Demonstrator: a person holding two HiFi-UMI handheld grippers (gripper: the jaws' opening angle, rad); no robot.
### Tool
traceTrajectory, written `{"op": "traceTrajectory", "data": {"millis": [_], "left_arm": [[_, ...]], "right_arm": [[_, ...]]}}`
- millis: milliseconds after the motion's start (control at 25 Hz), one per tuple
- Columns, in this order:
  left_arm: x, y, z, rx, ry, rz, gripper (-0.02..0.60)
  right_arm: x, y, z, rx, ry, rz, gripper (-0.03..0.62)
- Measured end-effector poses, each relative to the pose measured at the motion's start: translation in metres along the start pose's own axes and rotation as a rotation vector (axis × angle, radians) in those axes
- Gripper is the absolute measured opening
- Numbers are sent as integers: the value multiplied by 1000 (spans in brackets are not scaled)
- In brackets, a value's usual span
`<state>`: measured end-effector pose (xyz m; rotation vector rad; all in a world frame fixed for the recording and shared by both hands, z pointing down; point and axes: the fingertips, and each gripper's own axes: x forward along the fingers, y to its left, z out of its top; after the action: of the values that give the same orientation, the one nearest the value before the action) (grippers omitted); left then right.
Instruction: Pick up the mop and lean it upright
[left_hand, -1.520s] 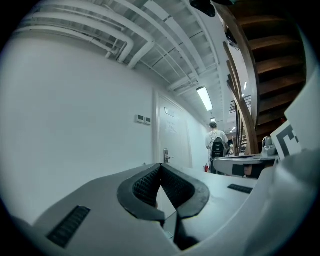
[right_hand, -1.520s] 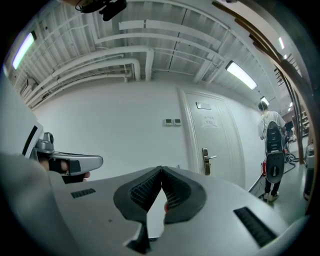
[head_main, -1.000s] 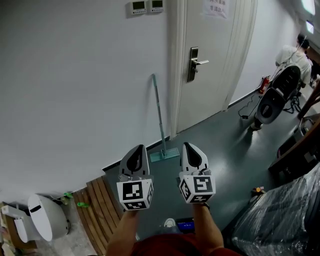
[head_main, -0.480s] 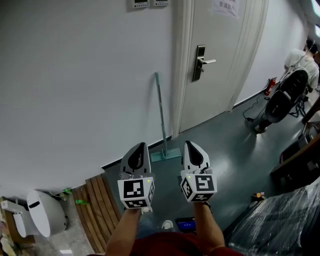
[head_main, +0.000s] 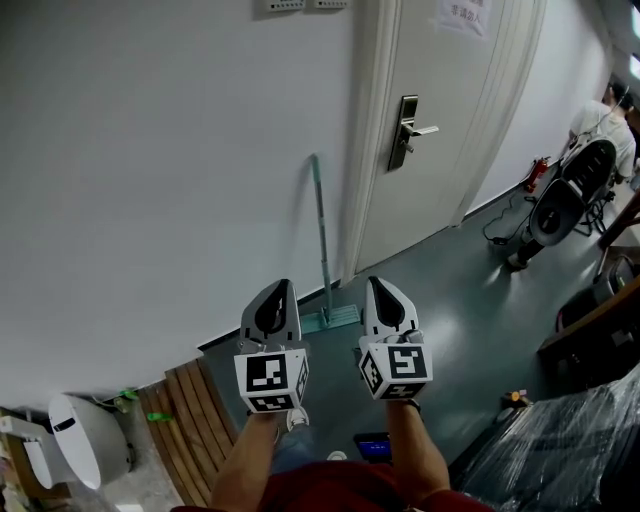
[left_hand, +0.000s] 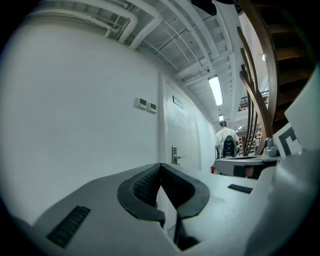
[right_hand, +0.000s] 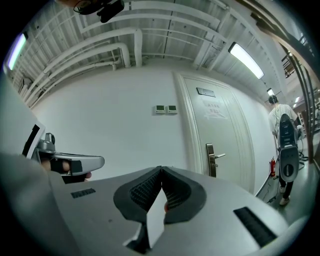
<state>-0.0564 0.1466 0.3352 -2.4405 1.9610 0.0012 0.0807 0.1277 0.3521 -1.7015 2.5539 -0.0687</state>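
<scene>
**Already upright: mop on the wall, both grippers clenched and empty**

White wall (head_main: 150, 180) fills the left and centre of the head view, with the door (head_main: 430, 210) at upper right and dark floor (head_main: 460, 330) at lower right. Versus a second ago, the wall panels have slid almost off the top edge. The door handle (head_main: 408, 132) now sits further right, so the view has closed in on the wall.

Mop (head_main: 322, 230) holds frame centre. Its handle leans on the wall just left of the door frame, and its head lies flat on the floor at the skirting.

Left gripper (head_main: 279, 290) and right gripper (head_main: 378, 288) sit side by side at lower centre, same spot as before, well apart from the mop. Each gripper view shows the pads pressed together with nothing between them.

My read: approach only, no grasp yet. The mop already stands as the task wants.
</scene>
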Motion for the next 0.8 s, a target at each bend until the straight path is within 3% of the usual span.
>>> {"op": "traceTrajectory", "data": {"millis": [800], "left_arm": [[122,102,1,-32,-17,-94,14]], "right_arm": [[149,23,2,-33,-7,-78,17]]}}
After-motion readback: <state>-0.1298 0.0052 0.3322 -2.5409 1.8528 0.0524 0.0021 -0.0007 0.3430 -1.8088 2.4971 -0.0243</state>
